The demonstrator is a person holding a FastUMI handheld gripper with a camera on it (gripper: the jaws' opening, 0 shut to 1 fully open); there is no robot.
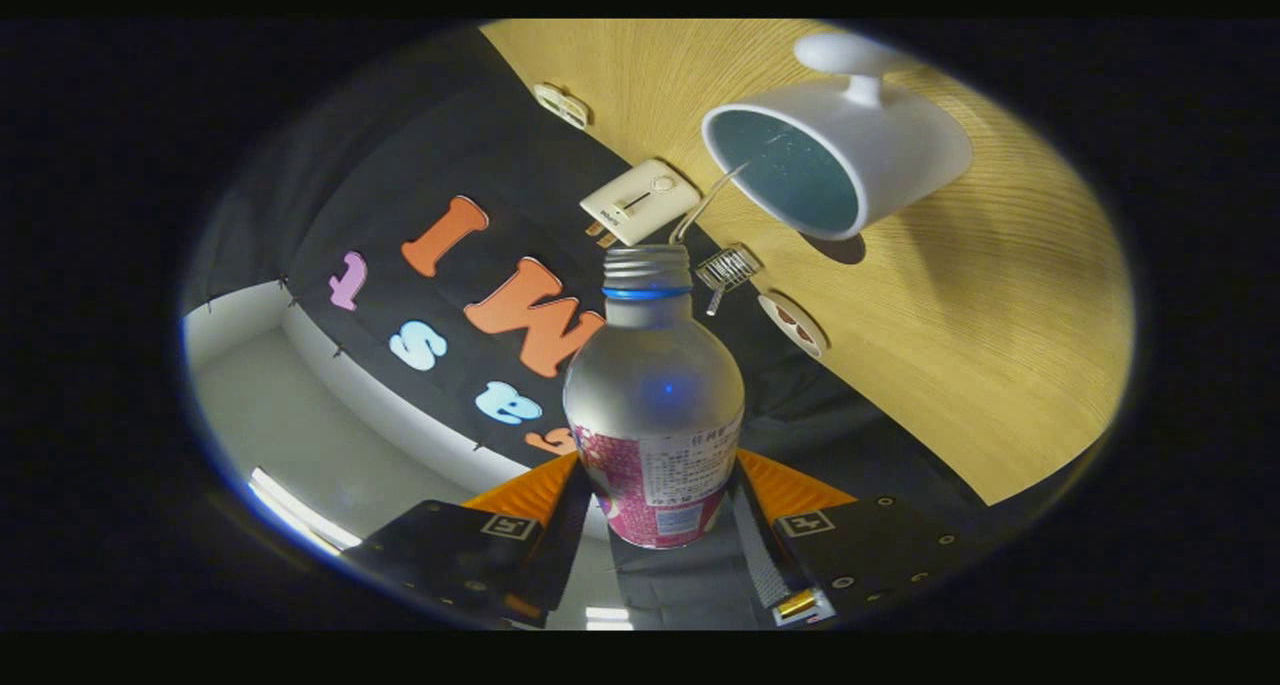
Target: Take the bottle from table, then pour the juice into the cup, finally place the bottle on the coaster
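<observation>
The tongs (655,505) are clamped on the bottle (655,405), one finger pressing each side of its labelled lower half. The bottle is uncapped and tipped toward the white cup (850,155) on the wooden tabletop (980,345), a thin stream (705,200) arcing from its mouth into the cup.

The bottle (654,405) is clamped between both fingers of the tool (655,510) and is seen tilted, its open neck aimed at the white cup (835,155) on the wooden worktop (1000,335). A thin stream (705,203) is seen running from the bottle mouth to the cup's rim. A small white box (640,202) lies beside the cup.
</observation>
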